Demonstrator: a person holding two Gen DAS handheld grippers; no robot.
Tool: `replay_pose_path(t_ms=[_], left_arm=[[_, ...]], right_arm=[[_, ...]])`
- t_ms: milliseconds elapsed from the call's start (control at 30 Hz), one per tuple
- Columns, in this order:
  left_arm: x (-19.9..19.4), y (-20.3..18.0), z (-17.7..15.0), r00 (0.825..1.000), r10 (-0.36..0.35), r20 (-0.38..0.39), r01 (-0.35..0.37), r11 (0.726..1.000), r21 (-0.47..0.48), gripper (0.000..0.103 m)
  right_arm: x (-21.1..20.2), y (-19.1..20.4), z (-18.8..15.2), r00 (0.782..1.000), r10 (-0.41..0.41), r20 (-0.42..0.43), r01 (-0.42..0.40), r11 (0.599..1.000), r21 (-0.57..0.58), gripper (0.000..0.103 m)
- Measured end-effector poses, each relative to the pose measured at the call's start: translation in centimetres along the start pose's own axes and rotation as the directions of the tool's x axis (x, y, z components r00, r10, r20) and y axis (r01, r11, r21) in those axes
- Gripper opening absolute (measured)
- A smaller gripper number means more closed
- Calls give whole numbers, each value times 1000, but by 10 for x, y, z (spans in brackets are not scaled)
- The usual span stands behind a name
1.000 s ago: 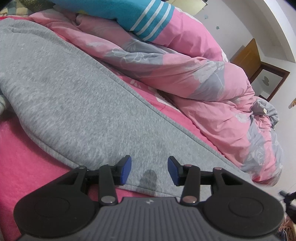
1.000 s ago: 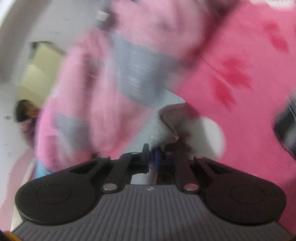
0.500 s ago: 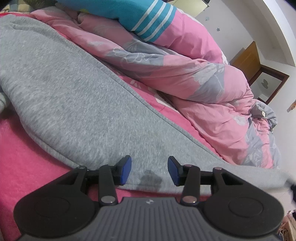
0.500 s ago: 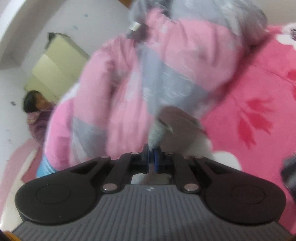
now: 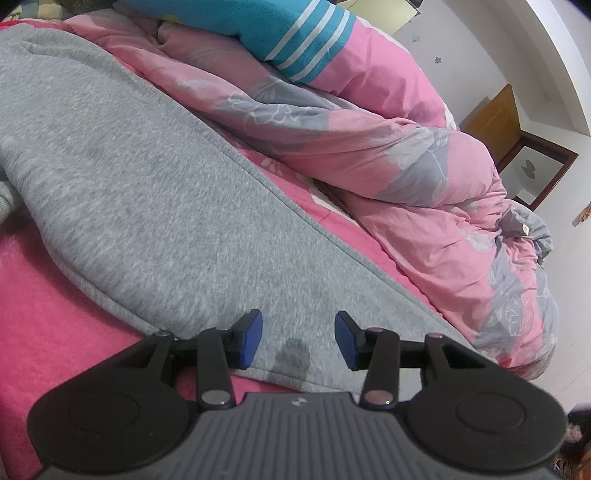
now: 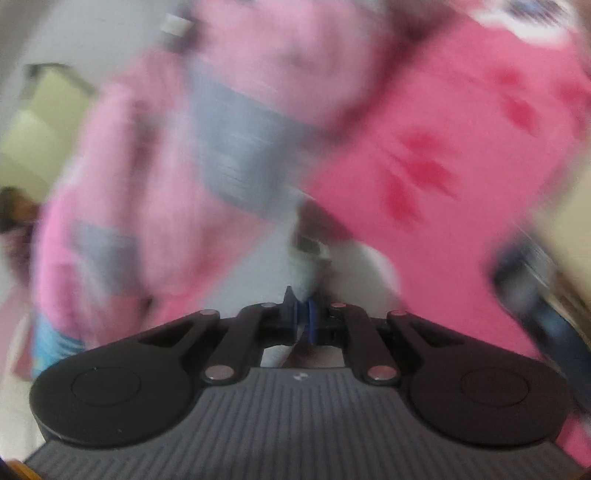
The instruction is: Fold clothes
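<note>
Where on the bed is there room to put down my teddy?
Bare pink sheet lies left of the grey garment, by the left gripper. A thin strip runs between the garment and the pink quilt. The far side is crowded with quilt and a blue striped pillow.

Your sweatshirt (image 5: 155, 192) lies spread on the bed sheet (image 5: 48, 325), running from ten o'clock to five o'clock ahead of you. Behind it, from twelve to three o'clock, the quilt (image 5: 388, 155) is heaped, with a pillow (image 5: 266, 26) on top at twelve.
</note>
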State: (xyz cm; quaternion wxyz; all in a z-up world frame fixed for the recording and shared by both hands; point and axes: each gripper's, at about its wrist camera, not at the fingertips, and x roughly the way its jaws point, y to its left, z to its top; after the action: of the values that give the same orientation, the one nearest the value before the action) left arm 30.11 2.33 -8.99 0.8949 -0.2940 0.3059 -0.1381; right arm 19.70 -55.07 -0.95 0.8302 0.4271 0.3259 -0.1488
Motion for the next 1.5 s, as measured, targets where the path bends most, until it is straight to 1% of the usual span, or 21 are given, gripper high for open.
replay_pose_path(t_ms=[67, 200, 300, 400, 500, 567, 633, 667, 733, 867, 933, 1000, 1100, 1133, 1200, 1233, 1300, 1333, 1400, 1433, 1500], left_arm=[[0, 0, 0, 1000, 0, -1, 0, 1000, 0, 45], [0, -1, 0, 1000, 5, -1, -5, 1000, 5, 45], [0, -1, 0, 1000, 8, -3, -8, 1000, 10, 45], [0, -1, -1, 1000, 9, -3, -9, 1000, 13, 45], [0, -2, -1, 1000, 10, -1, -10, 1000, 17, 45], [0, -2, -2, 1000, 11, 0, -11, 1000, 20, 45], [0, -3, -2, 1000, 12, 1, -12, 1000, 23, 45], [1, -3, -2, 1000, 12, 1, -12, 1000, 25, 45], [1, -3, -2, 1000, 13, 2, -13, 1000, 27, 45], [1, -2, -2, 1000, 10, 1, -10, 1000, 23, 45], [1, -2, -2, 1000, 9, 0, -9, 1000, 22, 45], [1, -2, -2, 1000, 8, -1, -8, 1000, 21, 45], [1, -1, -1, 1000, 5, -2, -5, 1000, 19, 45], [1, -1, -1, 1000, 4, -2, -3, 1000, 18, 45], [0, 0, -1, 1000, 0, -1, 0, 1000, 16, 46], [0, 1, -1, 1000, -2, -1, 2, 1000, 15, 46], [0, 1, -1, 1000, -5, -2, 5, 1000, 14, 47], [0, 0, -1, 1000, -6, -2, 6, 1000, 14, 48], [0, 0, -1, 1000, -6, -2, 7, 1000, 15, 48], [0, 0, -1, 1000, -6, -3, 6, 1000, 15, 48], [0, 0, -1, 1000, -6, -3, 6, 1000, 15, 48]], right_arm=[[10, -20, -4, 991, -133, -6, 133, 991, -7, 13], [2, -9, -7, 977, -189, 96, 201, 971, -132, 13], [7, 36, -6, 978, -122, 167, 176, 917, -358, 15], [36, 75, -18, 996, -26, 85, 67, 847, -527, 16], [92, 96, -26, 998, -43, -44, 8, 802, -598, 16], [128, 97, -15, 995, -75, -72, 19, 815, -580, 15], [156, 96, 7, 996, -67, -66, 20, 834, -552, 4], [166, 96, 20, 997, -56, -45, 22, 841, -540, 1], [173, 96, 43, 993, -107, 54, 119, 842, -526, 0], [167, 89, 77, 976, -175, 130, 215, 875, -433, 3], [148, 102, 66, 981, -129, 148, 186, 852, -489, 8], [138, 114, 45, 999, -31, 44, 50, 834, -549, 8], [147, 129, 15, 989, 51, -138, -125, 785, -607, 9], [155, 128, 14, 989, 37, -145, -120, 779, -616, 9], [170, 114, 28, 997, -70, -38, 28, 762, -647, 8], [171, 100, 44, 993, -117, 33, 113, 791, -602, 7], [153, 67, 80, 983, -148, 110, 181, 896, -407, 4], [141, 61, 86, 978, -159, 132, 198, 902, -384, 10], [120, 59, 85, 972, -169, 164, 227, 858, -461, 17], [113, 54, 83, 976, -151, 156, 208, 863, -461, 29], [105, 37, 87, 990, -83, 114, 121, 916, -383, 40]])
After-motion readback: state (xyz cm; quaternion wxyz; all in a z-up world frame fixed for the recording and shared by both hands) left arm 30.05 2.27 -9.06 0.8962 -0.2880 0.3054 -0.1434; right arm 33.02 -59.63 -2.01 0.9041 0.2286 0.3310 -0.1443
